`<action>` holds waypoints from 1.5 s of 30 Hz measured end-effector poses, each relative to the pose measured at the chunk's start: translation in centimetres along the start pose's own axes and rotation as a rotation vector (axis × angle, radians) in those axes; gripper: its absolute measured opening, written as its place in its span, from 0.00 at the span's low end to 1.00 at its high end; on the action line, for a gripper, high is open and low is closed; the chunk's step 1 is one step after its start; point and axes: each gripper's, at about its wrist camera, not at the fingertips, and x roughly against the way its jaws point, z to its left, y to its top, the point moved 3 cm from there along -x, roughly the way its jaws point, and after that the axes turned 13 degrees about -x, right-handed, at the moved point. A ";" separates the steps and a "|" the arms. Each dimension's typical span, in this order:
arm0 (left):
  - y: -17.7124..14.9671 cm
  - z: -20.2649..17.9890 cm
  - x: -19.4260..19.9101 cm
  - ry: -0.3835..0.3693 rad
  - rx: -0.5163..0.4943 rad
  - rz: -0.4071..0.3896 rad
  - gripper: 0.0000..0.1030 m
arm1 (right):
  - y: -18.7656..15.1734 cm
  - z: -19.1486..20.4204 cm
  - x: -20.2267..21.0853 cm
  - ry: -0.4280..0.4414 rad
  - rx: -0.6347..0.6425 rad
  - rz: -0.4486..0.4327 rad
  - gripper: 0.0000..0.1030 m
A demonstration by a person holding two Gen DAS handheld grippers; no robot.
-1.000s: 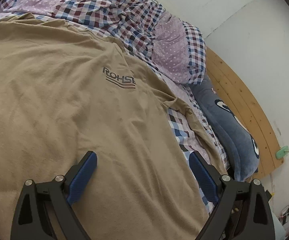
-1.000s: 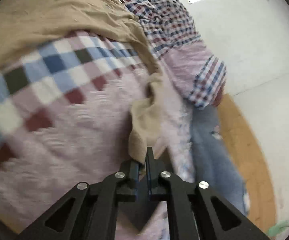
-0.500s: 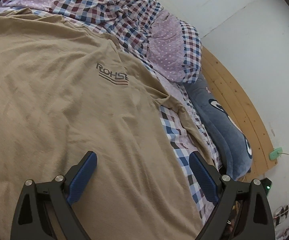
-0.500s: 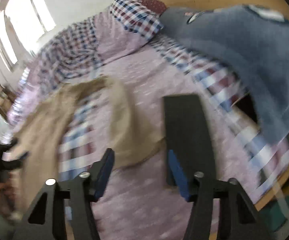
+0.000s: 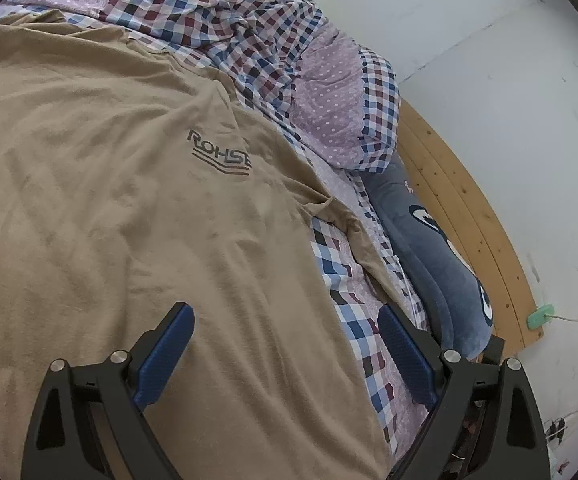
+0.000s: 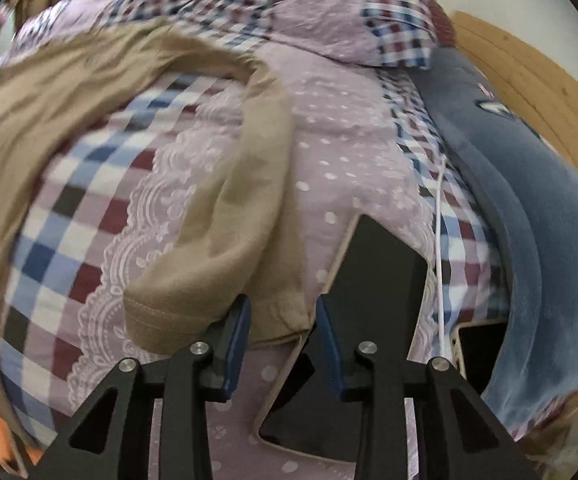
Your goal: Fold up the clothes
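Observation:
A tan T-shirt (image 5: pixel 137 216) with a dark "ROHSE" logo lies spread flat on the bed. My left gripper (image 5: pixel 287 344) hovers open over its lower right edge, holding nothing. In the right wrist view the shirt's sleeve (image 6: pixel 229 232) stretches out over the lilac sheet, its hem end nearest me. My right gripper (image 6: pixel 283 316) is open with a narrow gap, and the corner of the sleeve end lies between its blue pads (image 6: pixel 239 332). I cannot tell whether the pads touch the cloth.
A checked and dotted duvet (image 5: pixel 249 28) is bunched at the head of the bed. A blue plush pillow (image 6: pixel 529 208) lies along the wooden bed frame (image 5: pixel 469 216). A dark tablet (image 6: pixel 377 272), a phone (image 6: pixel 477 344) and a white cable (image 6: pixel 439 216) lie beside the sleeve.
My right gripper was shut on the sleeve end a second ago, then opened wide and swung. Now its jaws are narrower, around the sleeve corner. The left gripper barely shifted.

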 end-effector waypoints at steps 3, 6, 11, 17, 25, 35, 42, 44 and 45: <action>0.0 -0.1 0.0 -0.004 0.000 0.000 0.92 | 0.2 0.5 -0.6 -0.014 0.056 0.028 0.35; 0.0 -0.2 0.0 -0.009 -0.003 0.001 0.92 | 0.4 0.6 -0.9 -0.012 0.067 0.058 0.35; 0.0 -0.4 -0.1 -0.016 0.001 -0.003 0.92 | 0.8 0.8 -1.5 -0.016 0.061 0.120 0.35; 0.4 -0.3 0.4 -0.033 0.018 -0.021 0.92 | 0.8 2.3 -2.2 -0.032 0.135 0.199 0.06; 1.2 -0.7 1.6 -0.077 0.036 -0.049 0.92 | 2.5 0.9 0.0 -0.176 0.115 0.172 0.02; 2.0 -1.1 2.5 -0.125 0.057 -0.069 0.92 | 11.2 -5.8 13.1 -0.613 -0.007 -0.243 0.02; 2.3 -1.4 2.6 -0.158 0.054 -0.045 0.92 | 12.5 0.3 17.1 -0.644 0.129 -0.429 0.02; 2.3 -1.5 2.5 -0.167 0.053 -0.031 0.92 | 11.3 3.3 17.4 -0.634 0.206 -0.481 0.03; 2.2 -1.5 2.3 -0.172 0.049 -0.014 0.92 | 10.3 5.2 17.2 -0.616 0.254 -0.492 0.03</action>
